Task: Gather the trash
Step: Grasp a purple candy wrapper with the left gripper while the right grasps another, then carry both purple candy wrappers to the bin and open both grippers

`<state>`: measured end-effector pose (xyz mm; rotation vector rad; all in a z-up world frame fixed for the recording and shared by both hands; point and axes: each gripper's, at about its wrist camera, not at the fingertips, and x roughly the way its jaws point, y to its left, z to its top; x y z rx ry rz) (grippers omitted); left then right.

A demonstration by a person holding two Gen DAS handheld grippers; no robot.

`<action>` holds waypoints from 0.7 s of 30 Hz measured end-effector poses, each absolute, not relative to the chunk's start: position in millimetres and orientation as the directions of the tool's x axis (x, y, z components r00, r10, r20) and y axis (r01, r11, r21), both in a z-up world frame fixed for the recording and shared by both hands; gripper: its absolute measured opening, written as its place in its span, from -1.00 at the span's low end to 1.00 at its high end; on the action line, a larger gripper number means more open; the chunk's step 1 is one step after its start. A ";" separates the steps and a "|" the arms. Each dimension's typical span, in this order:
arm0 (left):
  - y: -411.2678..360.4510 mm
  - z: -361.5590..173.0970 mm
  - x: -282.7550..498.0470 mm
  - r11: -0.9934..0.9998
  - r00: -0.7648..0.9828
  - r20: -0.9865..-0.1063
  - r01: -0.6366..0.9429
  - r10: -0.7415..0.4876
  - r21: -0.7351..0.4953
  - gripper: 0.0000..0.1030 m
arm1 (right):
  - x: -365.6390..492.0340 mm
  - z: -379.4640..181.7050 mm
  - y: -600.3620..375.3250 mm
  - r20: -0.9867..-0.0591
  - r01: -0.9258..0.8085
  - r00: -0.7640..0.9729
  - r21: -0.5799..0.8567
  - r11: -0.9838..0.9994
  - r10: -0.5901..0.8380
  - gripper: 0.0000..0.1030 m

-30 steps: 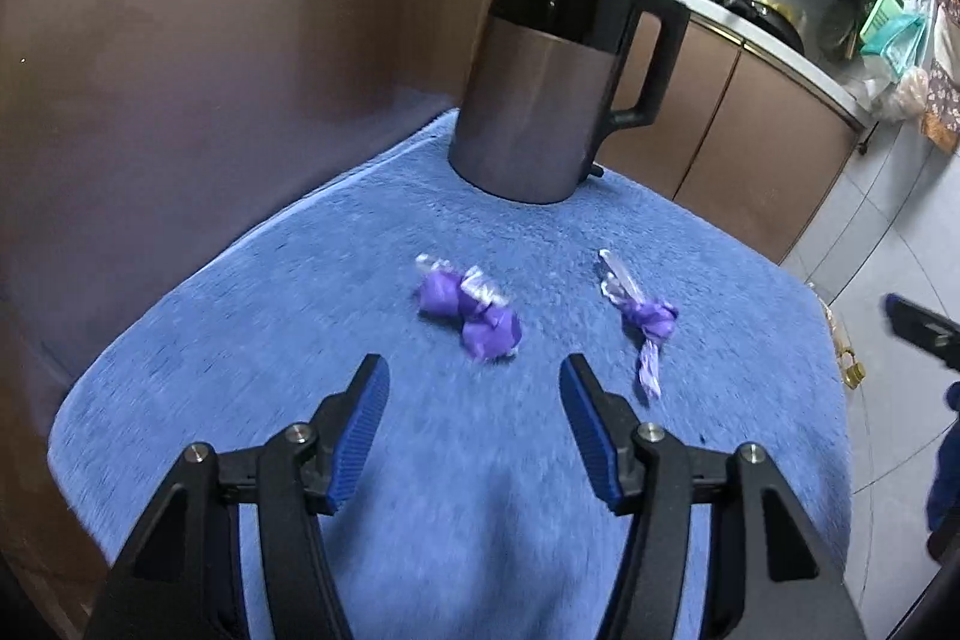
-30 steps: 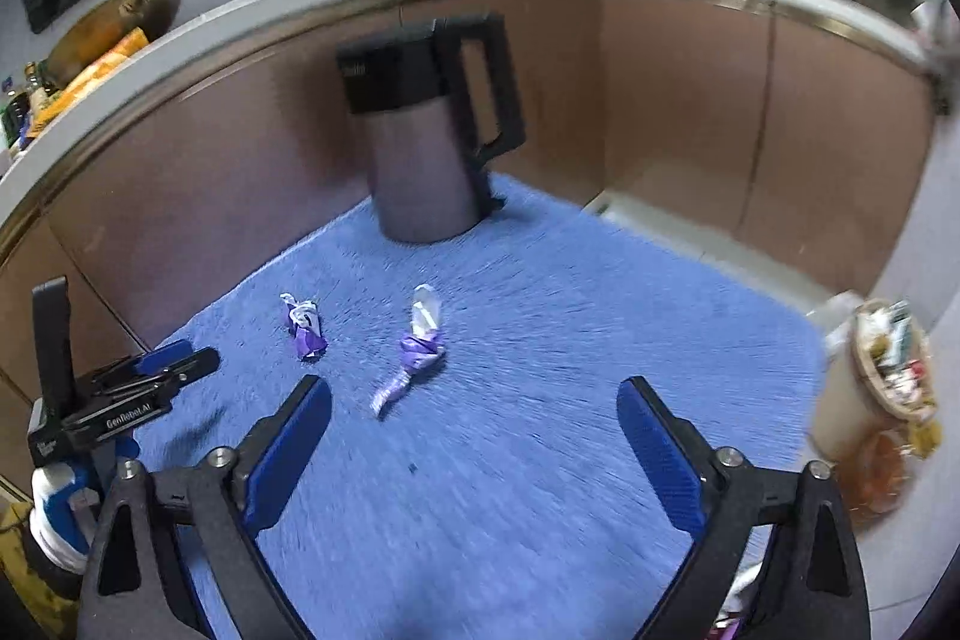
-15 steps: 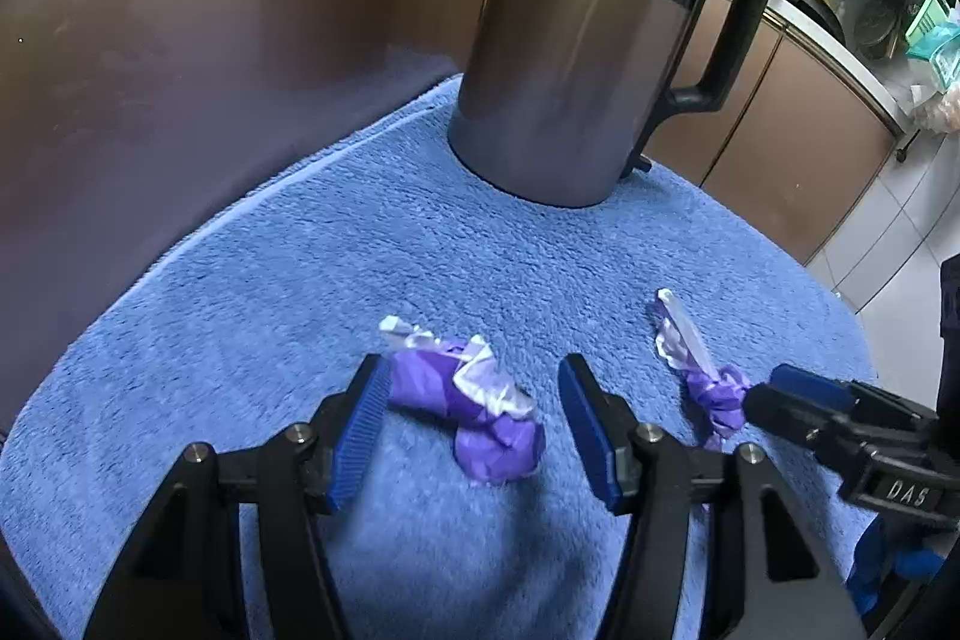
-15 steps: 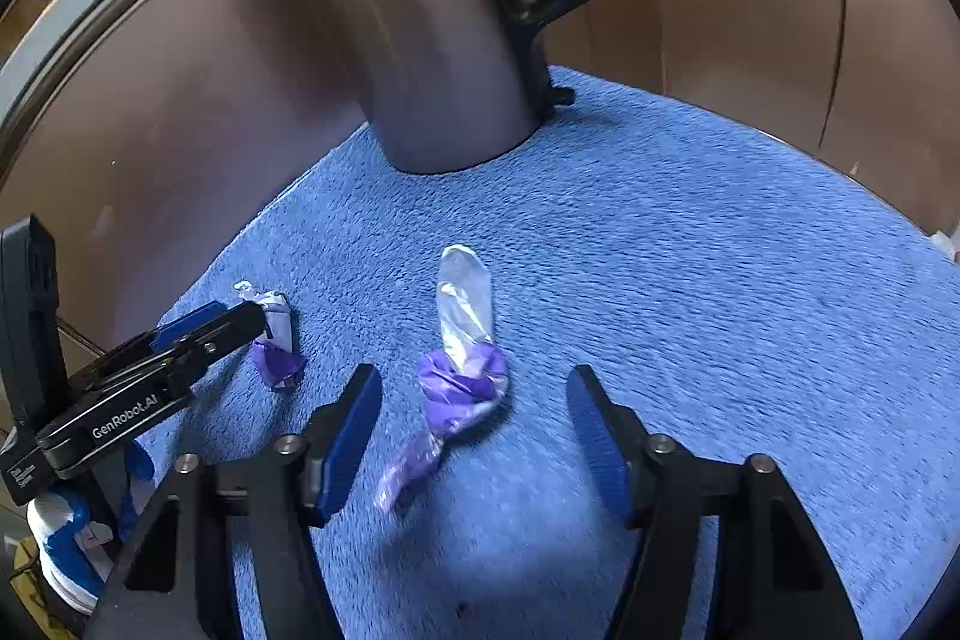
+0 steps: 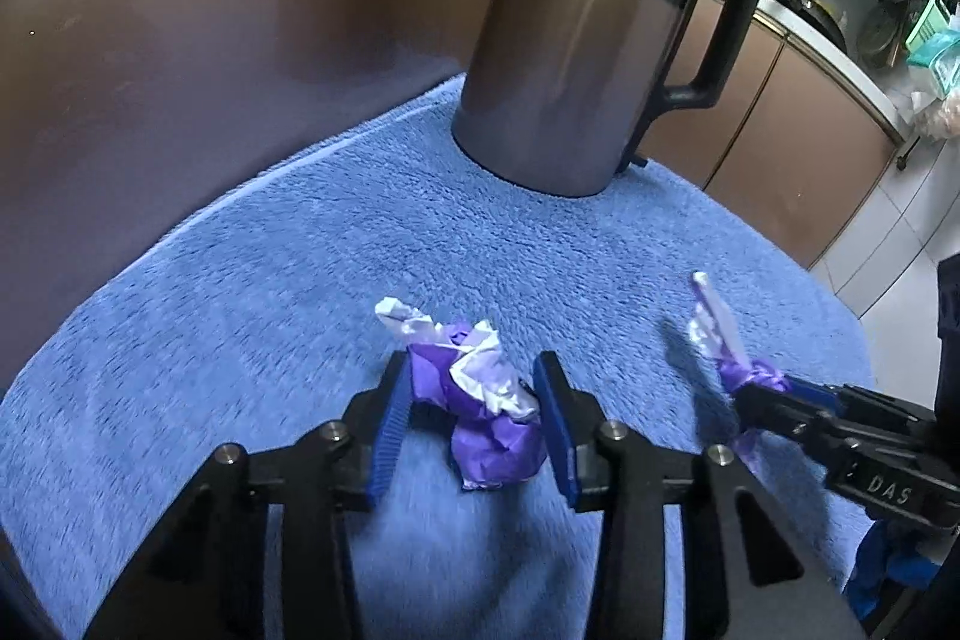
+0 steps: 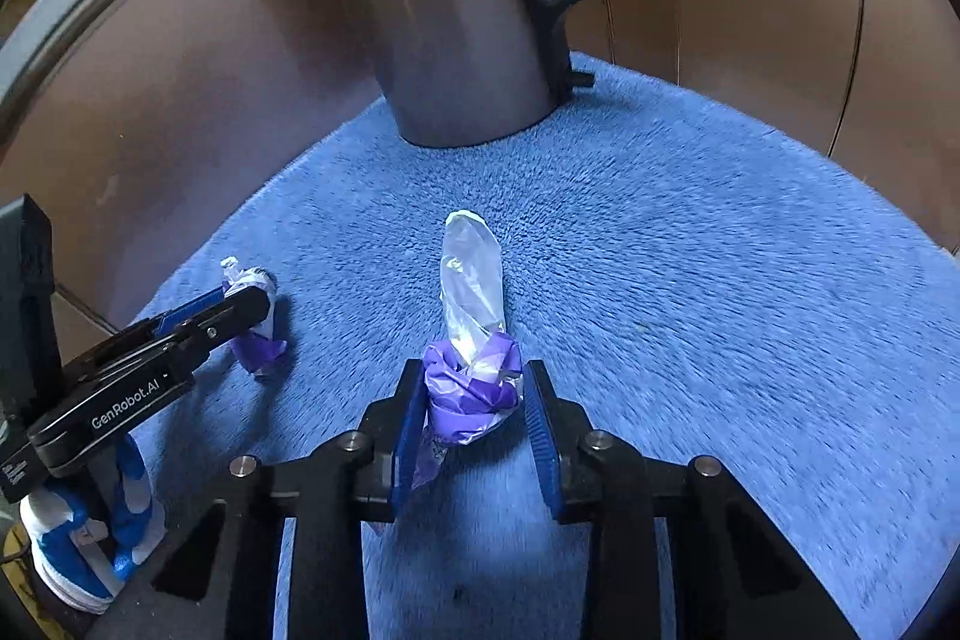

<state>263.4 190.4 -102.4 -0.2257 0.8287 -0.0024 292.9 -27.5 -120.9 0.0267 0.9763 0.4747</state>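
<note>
Two crumpled purple-and-white wrappers lie on a blue towel (image 5: pixel 252 316). My left gripper (image 5: pixel 474 400) has its blue pads on both sides of the crumpled wrapper (image 5: pixel 480 400), narrowed around it. My right gripper (image 6: pixel 474 400) has its pads on both sides of the twisted wrapper (image 6: pixel 471 370), whose clear end points towards the jug. The left gripper (image 6: pixel 240 307) and its wrapper (image 6: pixel 255 349) also show in the right wrist view. The right gripper's fingers (image 5: pixel 798 409) and the twisted wrapper (image 5: pixel 720 334) show in the left wrist view.
A tall steel jug with a black lid and handle (image 5: pixel 576 58) stands on the towel's far side, close behind both wrappers; it also shows in the right wrist view (image 6: pixel 462 22). Brown cabinet fronts (image 5: pixel 180 40) rise behind the towel. Tiled floor (image 5: pixel 900 250) lies beyond the towel's right edge.
Both grippers have moved forward and down onto the wrappers, and their jaws have narrowed from wide open to closely bracketing the wrappers.
</note>
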 end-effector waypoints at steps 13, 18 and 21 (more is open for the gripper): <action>142.9 -55.9 164.1 0.997 0.736 -0.675 -0.007 -0.051 -0.082 -0.25 | 160.8 -49.5 -108.0 -0.663 -0.332 0.643 0.211 0.920 0.384 -0.41; 121.8 -46.8 139.5 0.997 0.745 -0.664 0.035 -0.067 -0.062 -0.25 | 120.1 -32.3 -152.6 -0.631 -0.269 0.696 0.212 0.940 0.342 -0.41; 106.4 -36.1 127.2 0.998 0.752 -0.656 0.065 -0.064 -0.022 -0.25 | 95.3 -18.3 -180.1 -0.596 -0.224 0.739 0.222 0.949 0.313 -0.41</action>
